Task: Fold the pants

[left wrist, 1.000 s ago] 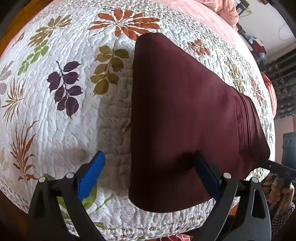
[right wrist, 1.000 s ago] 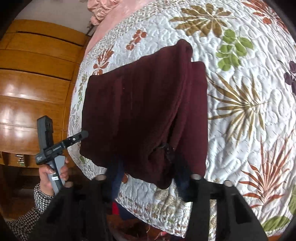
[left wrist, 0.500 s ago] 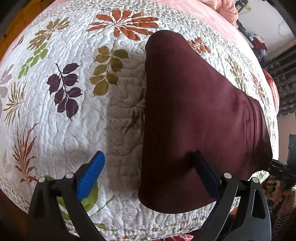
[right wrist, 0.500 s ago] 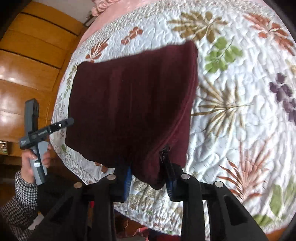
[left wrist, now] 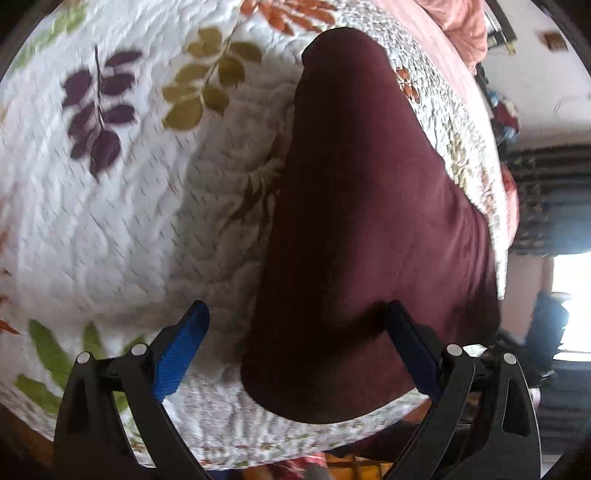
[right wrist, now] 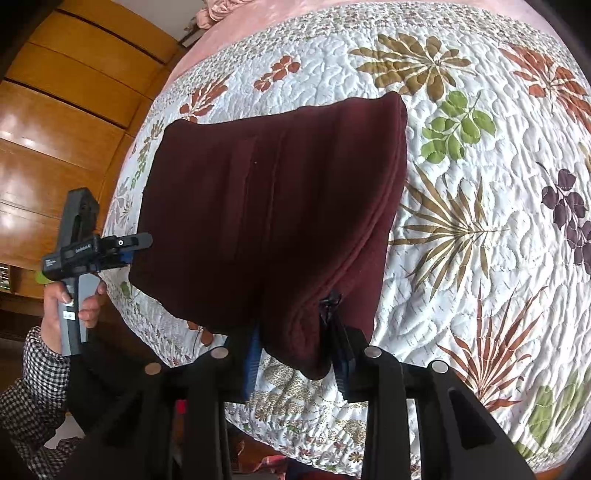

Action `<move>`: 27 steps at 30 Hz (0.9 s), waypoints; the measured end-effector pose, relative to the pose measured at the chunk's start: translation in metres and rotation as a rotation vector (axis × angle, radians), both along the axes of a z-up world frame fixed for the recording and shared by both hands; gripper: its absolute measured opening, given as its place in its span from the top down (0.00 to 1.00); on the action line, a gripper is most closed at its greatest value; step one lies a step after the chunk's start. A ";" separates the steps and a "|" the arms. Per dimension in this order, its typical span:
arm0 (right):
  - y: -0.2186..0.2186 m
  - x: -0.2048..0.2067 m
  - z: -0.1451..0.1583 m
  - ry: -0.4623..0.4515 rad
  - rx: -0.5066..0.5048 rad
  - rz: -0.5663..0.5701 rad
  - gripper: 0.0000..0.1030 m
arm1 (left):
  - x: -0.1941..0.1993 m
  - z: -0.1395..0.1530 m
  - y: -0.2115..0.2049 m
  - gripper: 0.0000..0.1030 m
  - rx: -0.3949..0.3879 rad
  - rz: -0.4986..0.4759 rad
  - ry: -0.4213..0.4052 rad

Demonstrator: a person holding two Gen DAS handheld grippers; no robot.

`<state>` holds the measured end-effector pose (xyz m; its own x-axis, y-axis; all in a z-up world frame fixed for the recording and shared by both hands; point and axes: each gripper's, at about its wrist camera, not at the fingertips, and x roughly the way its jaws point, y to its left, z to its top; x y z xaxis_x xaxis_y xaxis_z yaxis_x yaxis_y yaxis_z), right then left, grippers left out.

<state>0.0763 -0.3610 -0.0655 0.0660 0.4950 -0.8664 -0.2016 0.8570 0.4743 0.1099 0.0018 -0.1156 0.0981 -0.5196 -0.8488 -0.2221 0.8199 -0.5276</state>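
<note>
The maroon pants lie folded on the leaf-print quilt; they also show in the right wrist view. My left gripper is open, with its right finger under or against the pants' near edge and its left finger over bare quilt. My right gripper is partly closed around the near corner of the pants, the cloth bunched between its fingers. The left gripper shows in the right wrist view at the pants' left edge, held by a hand in a checked sleeve.
The quilt's near edge drops off just under the pants. Pink bedding lies at the far side. Wooden cabinets stand left of the bed. A dark curtain and bright window are at the right.
The right gripper has carried the pants' edge over, so the fold now lies flatter and wider. The left wrist view has shifted closer and rightward along the pants.
</note>
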 end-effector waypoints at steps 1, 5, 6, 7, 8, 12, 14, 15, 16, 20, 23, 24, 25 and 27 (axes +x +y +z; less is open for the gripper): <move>-0.001 0.000 -0.001 0.005 0.005 -0.004 0.67 | 0.001 -0.005 -0.001 0.08 -0.049 -0.001 0.015; -0.006 0.001 -0.002 0.016 0.017 -0.008 0.66 | -0.001 -0.013 -0.003 0.31 -0.157 0.018 0.029; -0.007 0.001 -0.001 0.017 0.022 -0.009 0.66 | -0.003 -0.012 -0.003 0.32 -0.155 0.024 0.029; -0.008 0.001 -0.001 0.018 0.029 -0.012 0.66 | -0.004 -0.009 -0.004 0.40 -0.149 0.019 0.015; -0.009 0.001 0.000 0.020 0.038 -0.016 0.66 | -0.005 -0.007 -0.006 0.48 -0.141 0.001 -0.005; -0.011 0.002 0.010 0.004 0.066 -0.008 0.66 | -0.008 0.011 -0.002 0.71 -0.137 0.008 -0.063; -0.009 0.001 0.011 -0.008 0.062 0.005 0.66 | -0.008 0.015 0.001 0.74 -0.133 0.004 -0.073; -0.007 0.001 0.008 -0.001 0.053 0.008 0.66 | -0.008 0.008 0.001 0.74 -0.123 -0.001 -0.055; -0.005 0.002 0.000 0.015 0.038 0.009 0.65 | -0.008 0.000 0.003 0.73 -0.114 0.001 -0.031; -0.003 0.003 -0.010 0.034 0.054 0.015 0.62 | -0.005 -0.004 0.002 0.69 -0.079 -0.020 -0.035; -0.007 0.003 -0.005 0.035 0.070 0.012 0.58 | -0.002 0.009 -0.012 0.53 0.008 -0.068 -0.089; -0.007 0.002 -0.003 0.030 0.065 0.017 0.56 | 0.000 0.016 -0.019 0.51 0.058 -0.091 -0.115; -0.007 0.001 0.001 0.021 0.053 0.023 0.52 | 0.002 0.022 -0.026 0.46 0.098 -0.113 -0.138; -0.013 -0.001 0.011 -0.011 0.001 0.025 0.45 | 0.005 0.033 -0.036 0.28 0.174 -0.145 -0.177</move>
<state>0.0753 -0.3739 -0.0543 0.0629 0.4971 -0.8654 -0.2279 0.8514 0.4725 0.1153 -0.0343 -0.0823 0.1876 -0.3867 -0.9029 -0.0129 0.9182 -0.3959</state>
